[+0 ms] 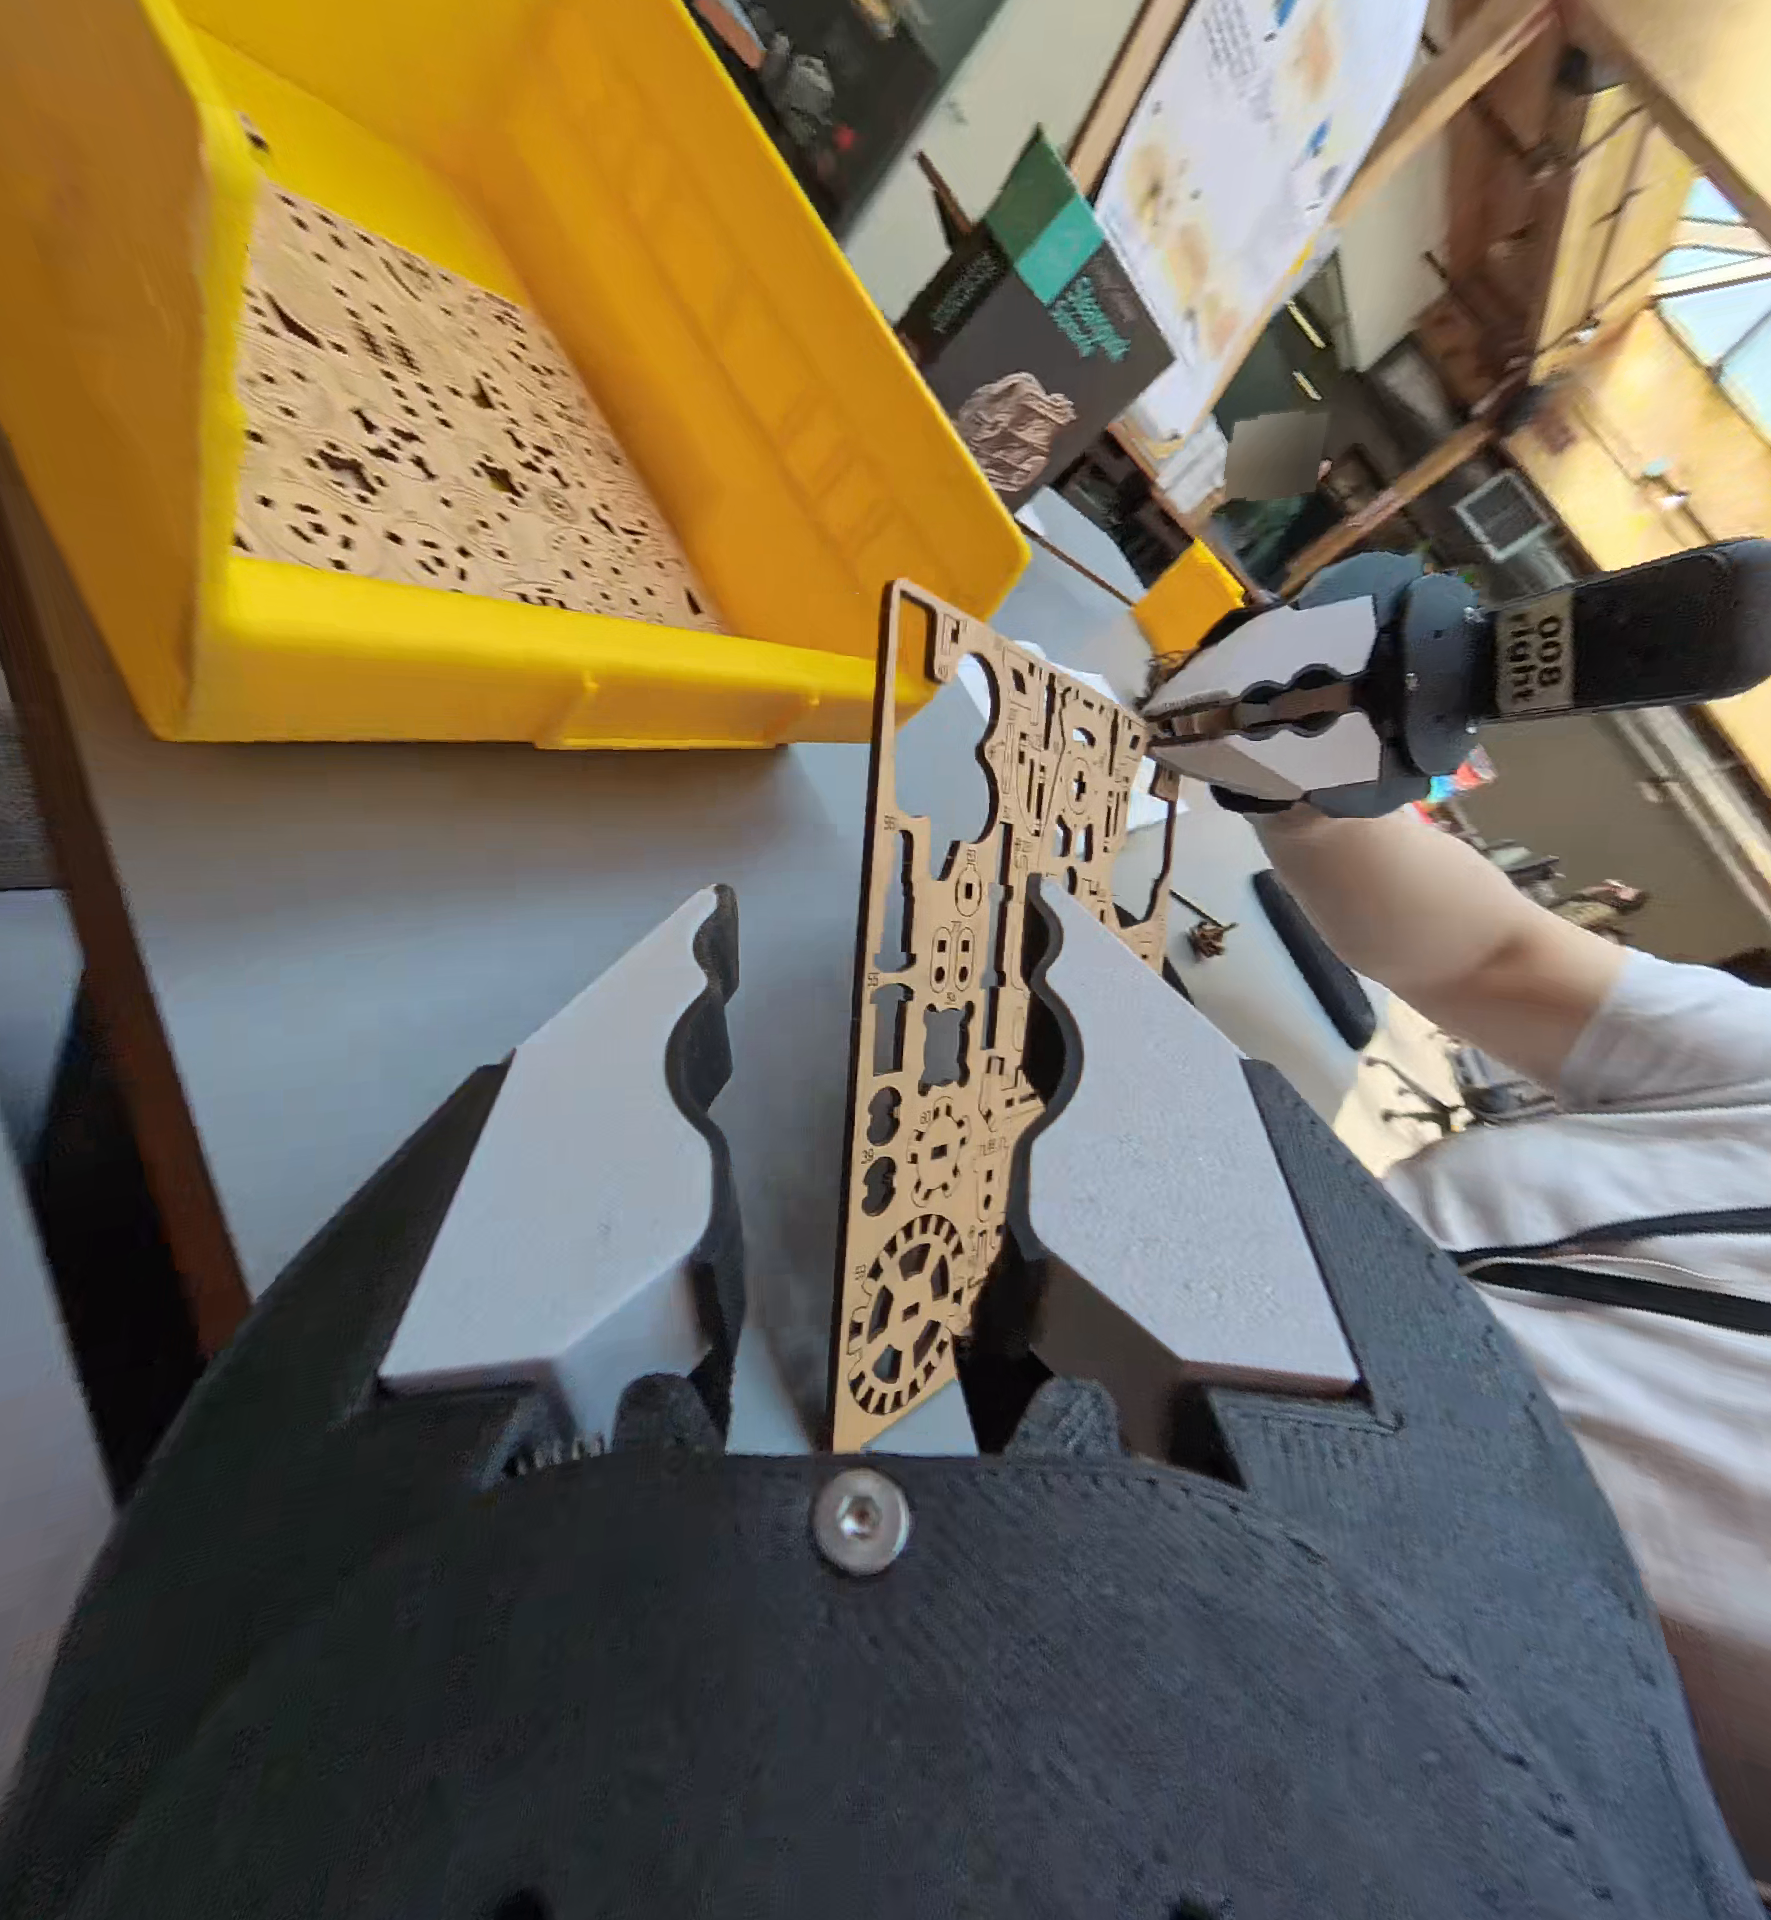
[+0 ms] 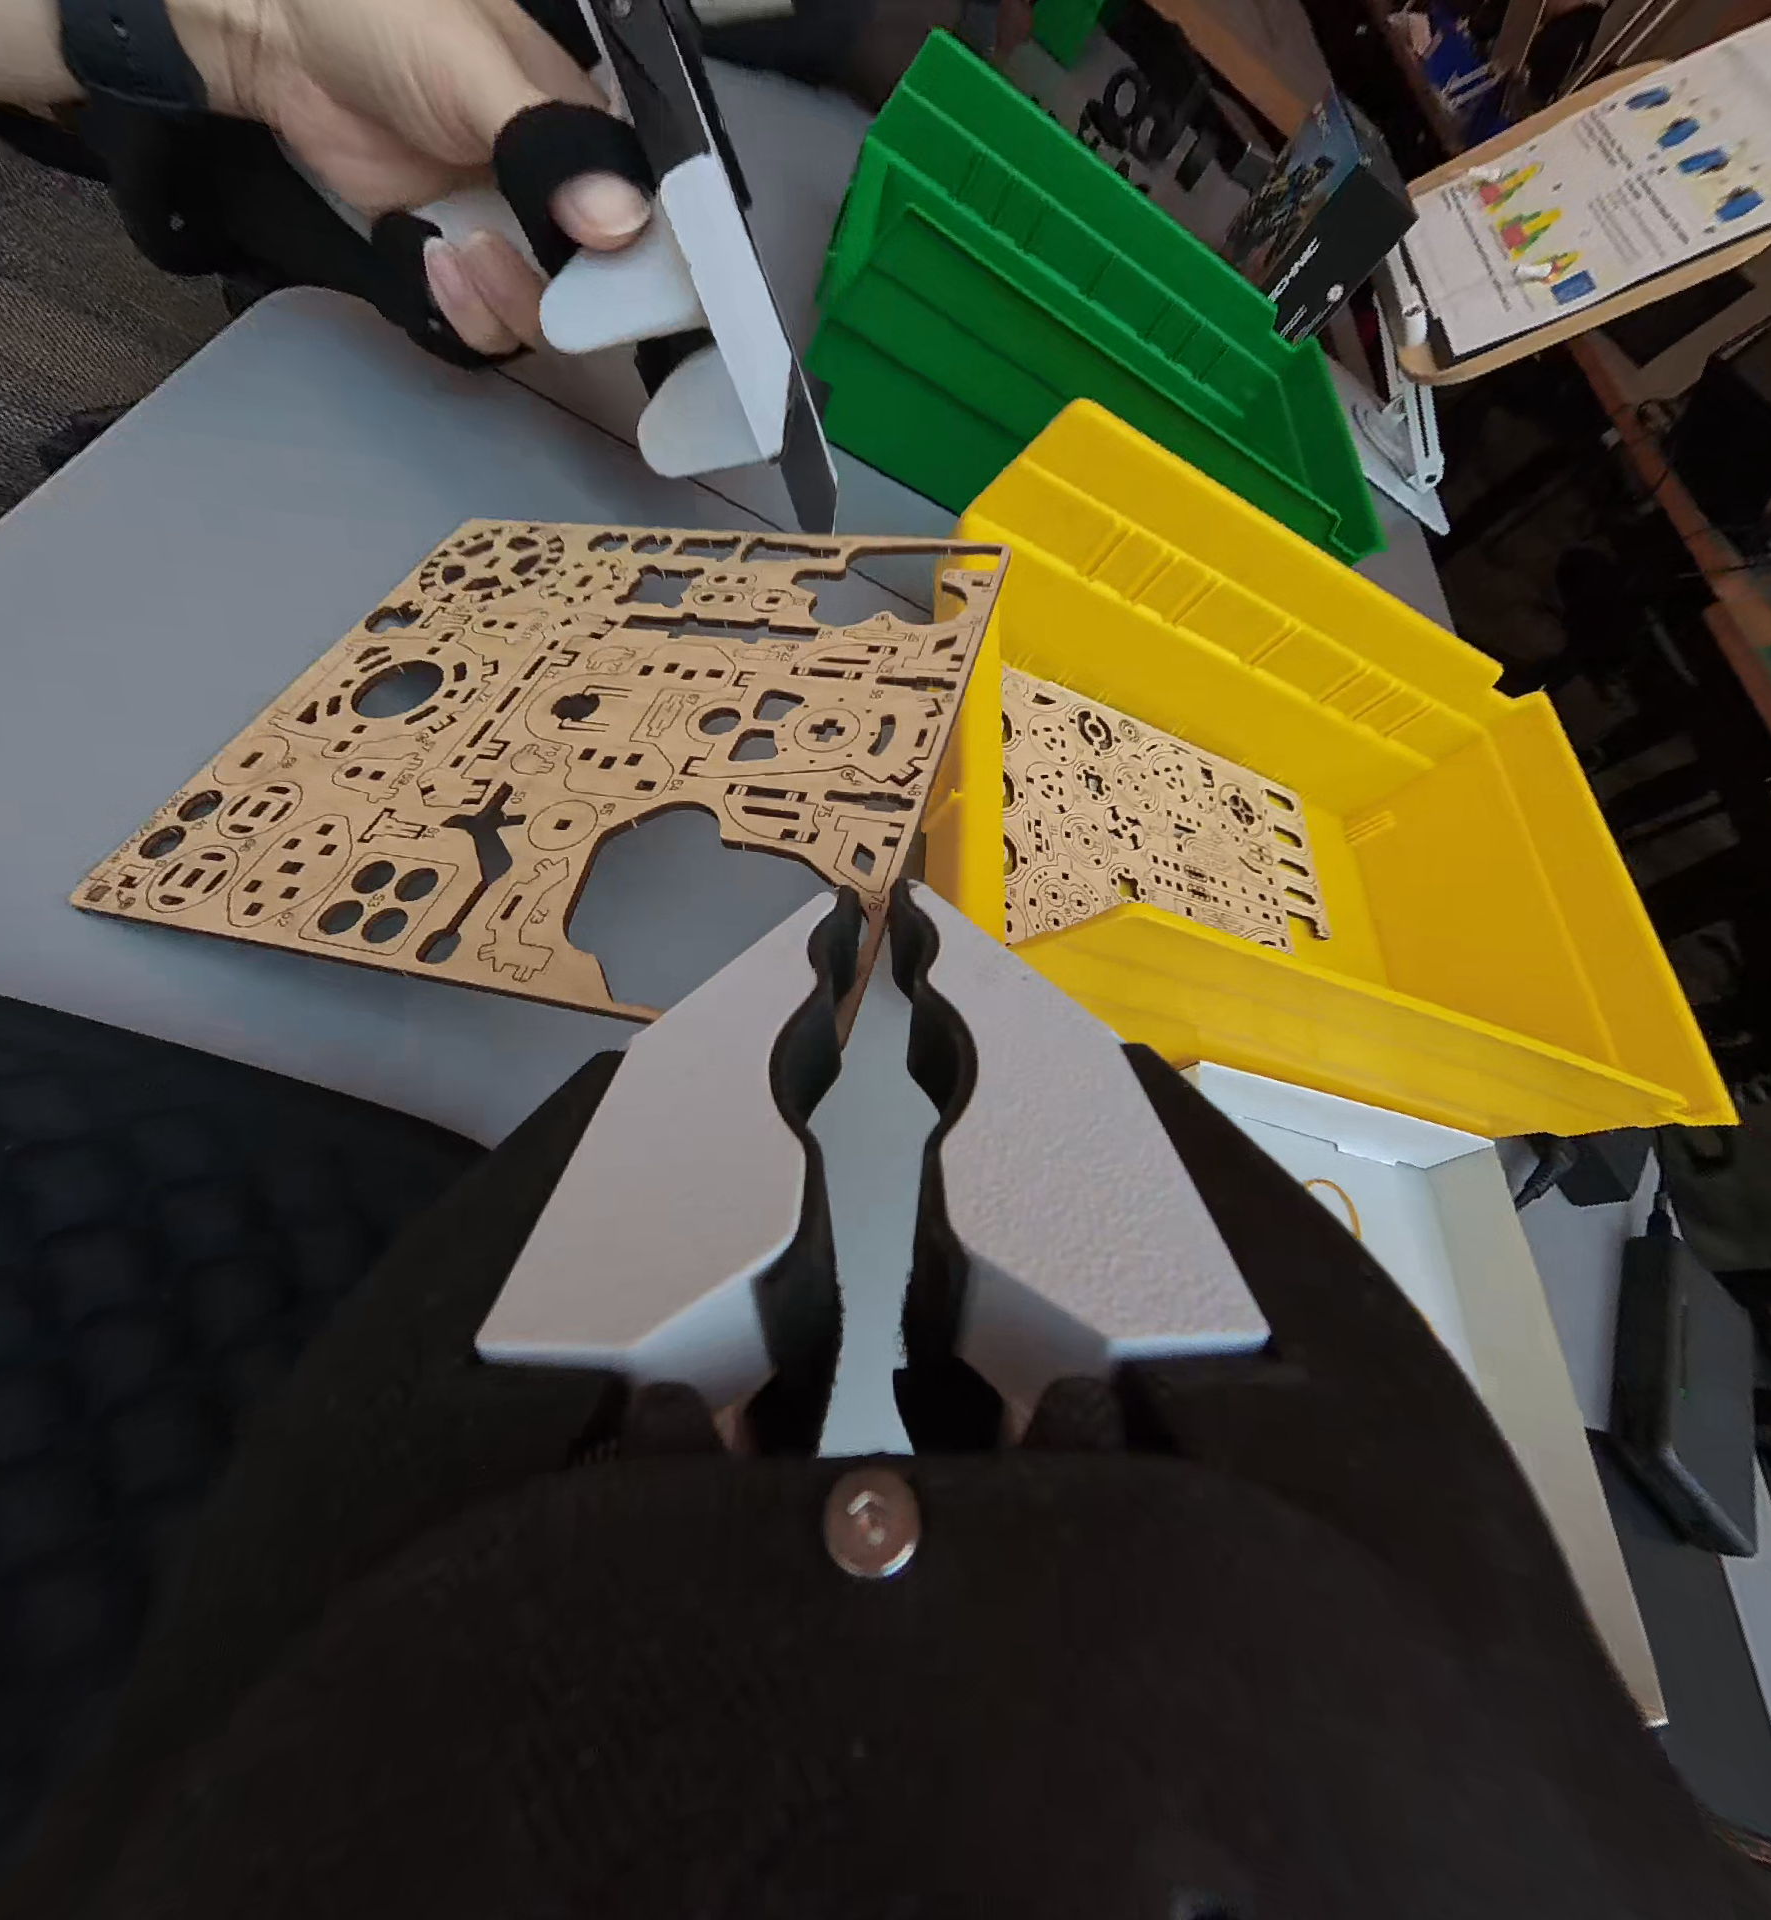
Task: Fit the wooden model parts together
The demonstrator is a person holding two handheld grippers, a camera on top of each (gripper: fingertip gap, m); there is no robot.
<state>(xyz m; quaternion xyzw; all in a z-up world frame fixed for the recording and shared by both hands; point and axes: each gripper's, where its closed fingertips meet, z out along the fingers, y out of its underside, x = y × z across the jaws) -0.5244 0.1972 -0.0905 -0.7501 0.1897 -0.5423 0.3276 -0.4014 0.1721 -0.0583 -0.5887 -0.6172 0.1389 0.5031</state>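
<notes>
Right wrist view: our right gripper [image 2: 868, 902] pinches the laser-cut plywood sheet [image 2: 548, 758] at its 5 o'clock corner over the counter [image 2: 185, 499], beside the yellow bin [image 2: 1483, 831]. Left gripper [image 1: 876, 904] gapes around its opposite edge. We judge assembly barely begun; nothing joined.

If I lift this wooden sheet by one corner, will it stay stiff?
Probably it flexes: the wooden sheet looks very thin and riddled with cut-outs. The narrow bridges around the holes may snap if twisted. It is likely light, so the right gripper, pinching its corner, should carry it.
</notes>
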